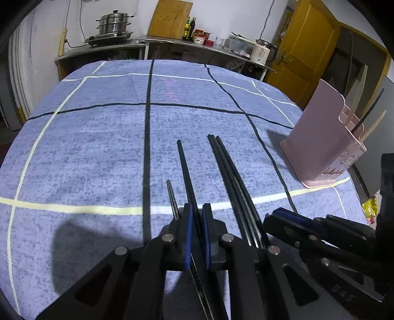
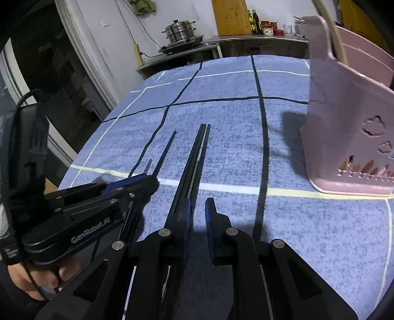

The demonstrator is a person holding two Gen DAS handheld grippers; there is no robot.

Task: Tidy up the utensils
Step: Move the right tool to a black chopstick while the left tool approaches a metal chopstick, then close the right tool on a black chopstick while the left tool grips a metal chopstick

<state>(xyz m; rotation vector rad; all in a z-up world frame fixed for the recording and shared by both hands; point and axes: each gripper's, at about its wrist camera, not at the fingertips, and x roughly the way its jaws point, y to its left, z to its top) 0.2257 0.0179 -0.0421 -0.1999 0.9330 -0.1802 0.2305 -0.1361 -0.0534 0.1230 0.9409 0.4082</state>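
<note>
My left gripper [image 1: 197, 219] is shut on a single black chopstick [image 1: 186, 167] that points away across the blue checked cloth [image 1: 98, 147]. A shorter metal-tipped chopstick [image 1: 171, 194] lies just left of it. To the right lies a bundle of three black chopsticks [image 1: 229, 172]. My right gripper [image 2: 198, 214] stands over that bundle [image 2: 197, 157], its pads a narrow gap apart with only cloth showing between them; the bundle runs under its left finger. The pink utensil holder [image 2: 344, 123] stands upright at the right and holds cream utensils [image 1: 357, 93] and a black chopstick.
A hand [image 2: 49, 275] holds the left gripper [image 2: 151, 178] at the lower left of the right wrist view. Behind the table are a counter with a steamer pot [image 1: 114, 23], bottles and a yellow door [image 1: 303, 49]. A yellow packet [image 1: 369, 206] lies by the table's right edge.
</note>
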